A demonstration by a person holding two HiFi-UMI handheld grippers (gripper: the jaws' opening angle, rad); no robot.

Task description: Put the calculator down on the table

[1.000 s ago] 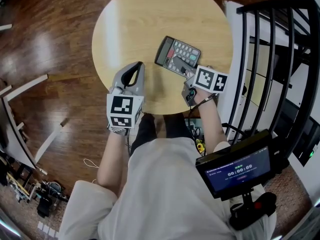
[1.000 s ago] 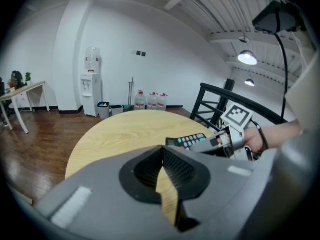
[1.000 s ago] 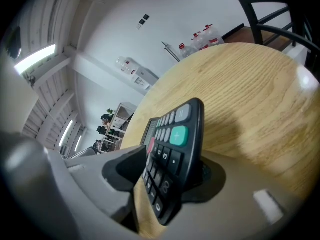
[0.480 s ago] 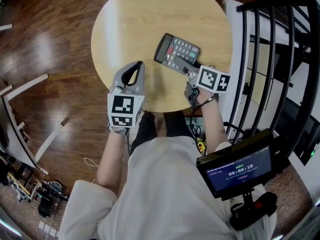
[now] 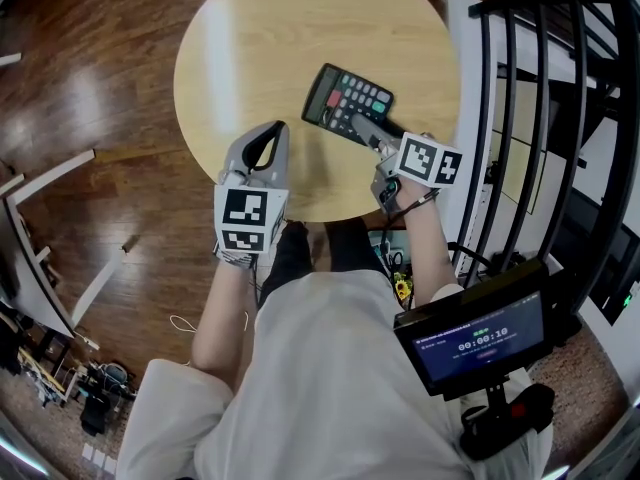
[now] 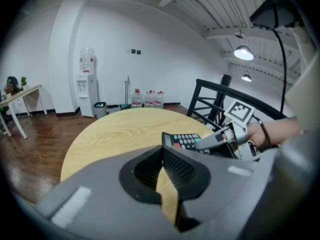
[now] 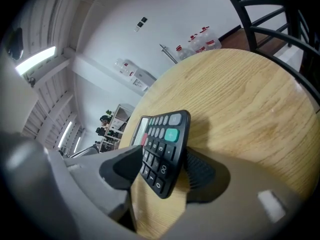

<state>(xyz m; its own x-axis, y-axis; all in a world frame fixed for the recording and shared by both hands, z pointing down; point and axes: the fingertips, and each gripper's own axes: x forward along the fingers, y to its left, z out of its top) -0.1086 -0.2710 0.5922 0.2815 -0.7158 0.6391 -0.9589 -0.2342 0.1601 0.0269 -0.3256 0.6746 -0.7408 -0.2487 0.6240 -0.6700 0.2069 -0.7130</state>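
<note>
A black calculator (image 5: 345, 103) with grey, red and green keys rests on the round wooden table (image 5: 270, 38), right of its middle. My right gripper (image 5: 372, 133) reaches over its near corner. In the right gripper view the calculator (image 7: 162, 149) stands tilted between the two pads and leans toward the right-hand one. The jaws have just been opening and stand wide, not pressing on it. My left gripper (image 5: 262, 150) hovers at the table's near edge, left of the calculator. Its tips (image 6: 162, 151) meet with nothing between them.
A black metal railing (image 5: 530, 118) runs close along the table's right side. A dark screen on a stand (image 5: 475, 338) sits at my lower right. Wooden floor (image 5: 90, 88) surrounds the table. A water dispenser (image 6: 86, 91) stands against the far wall.
The right gripper's jaws have spread around the calculator, which now shows more of its face and sits slightly farther up and left. The left gripper has stayed in place.
</note>
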